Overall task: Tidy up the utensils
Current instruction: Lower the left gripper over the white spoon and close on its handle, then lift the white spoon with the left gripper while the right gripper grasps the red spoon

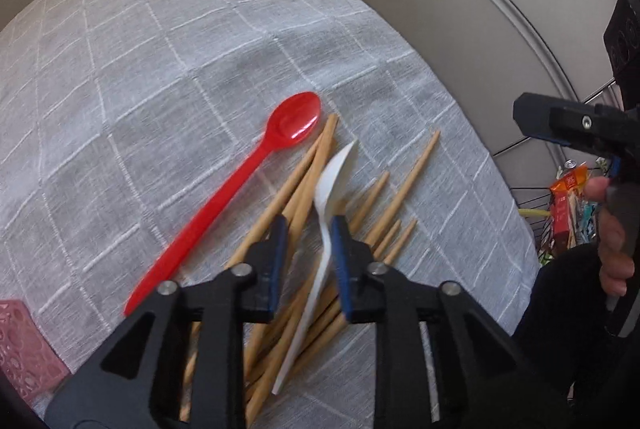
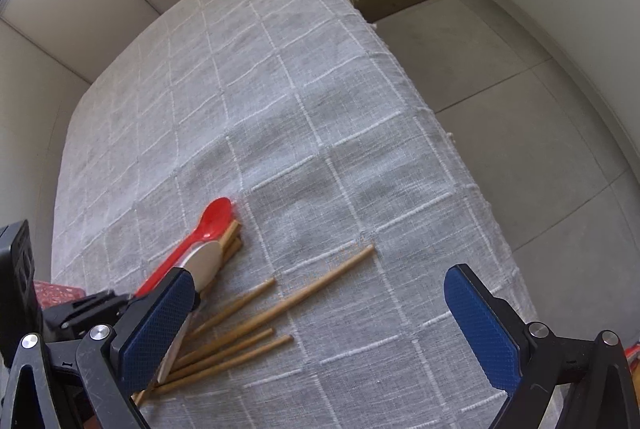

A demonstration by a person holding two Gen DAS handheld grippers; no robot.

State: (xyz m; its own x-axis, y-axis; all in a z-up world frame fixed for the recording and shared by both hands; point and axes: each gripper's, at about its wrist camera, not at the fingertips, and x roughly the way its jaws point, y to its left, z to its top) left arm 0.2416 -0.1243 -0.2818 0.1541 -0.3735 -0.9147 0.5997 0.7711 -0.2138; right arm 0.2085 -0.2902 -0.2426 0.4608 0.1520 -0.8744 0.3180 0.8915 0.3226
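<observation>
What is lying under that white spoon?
The white spoon rests on a pile of wooden chopsticks spread over the grey checked tablecloth. How many sticks run beneath it is hidden by the left gripper.

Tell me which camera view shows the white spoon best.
The left wrist view: the white spoon shows bowl to handle tip, lying on the chopsticks. The right wrist view shows only its bowl and some handle; a blue finger covers the rest.
</observation>
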